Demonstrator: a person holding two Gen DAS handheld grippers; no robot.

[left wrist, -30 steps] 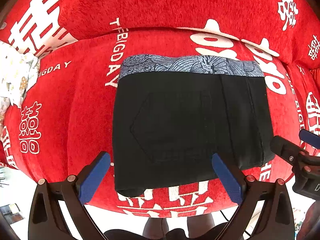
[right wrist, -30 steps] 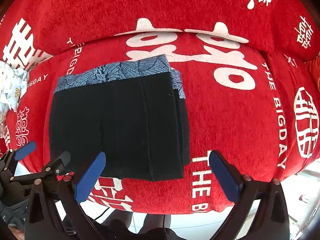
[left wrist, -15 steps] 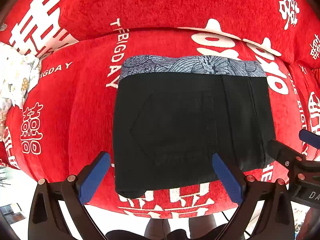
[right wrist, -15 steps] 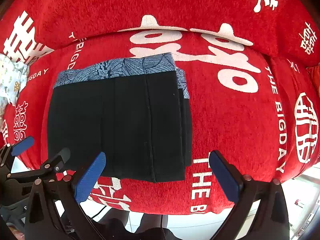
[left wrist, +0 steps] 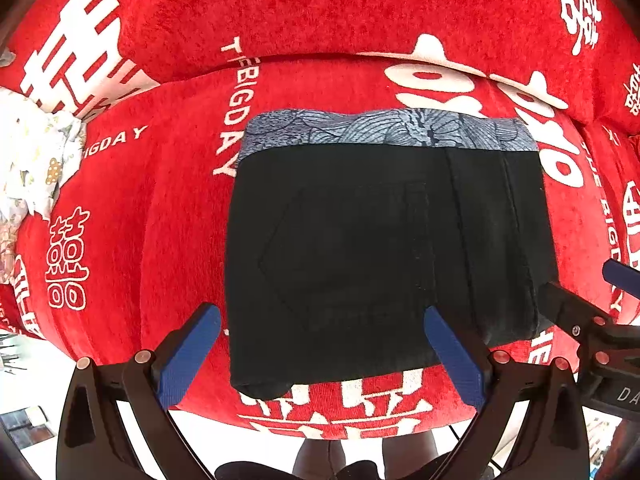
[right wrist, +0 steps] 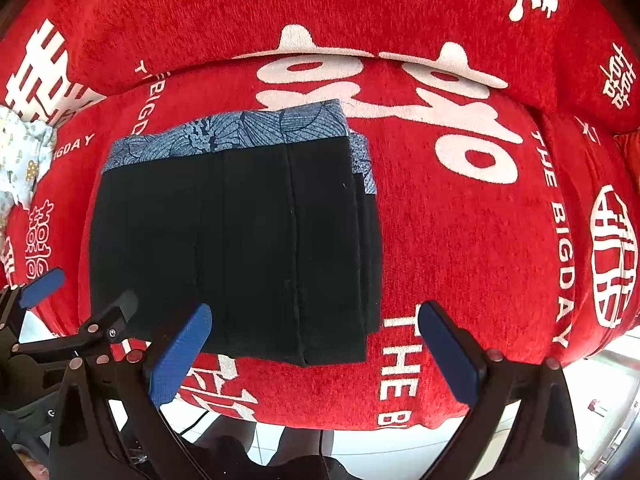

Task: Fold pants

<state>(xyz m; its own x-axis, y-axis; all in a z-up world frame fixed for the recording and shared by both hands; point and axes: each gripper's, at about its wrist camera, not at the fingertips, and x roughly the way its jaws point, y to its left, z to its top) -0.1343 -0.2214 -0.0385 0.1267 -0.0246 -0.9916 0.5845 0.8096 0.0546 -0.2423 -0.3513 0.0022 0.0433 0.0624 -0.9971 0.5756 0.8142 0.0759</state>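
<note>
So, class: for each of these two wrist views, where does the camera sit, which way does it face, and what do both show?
Left wrist: sits behind the open left gripper, faces down onto the folded black pants on the red cushion; the right gripper enters at its right edge.
Right wrist: sits behind the open right gripper, faces the pants' right edge; the left gripper shows lower left.
Shared: pants, cushion, white patterned cloth at far left.
</note>
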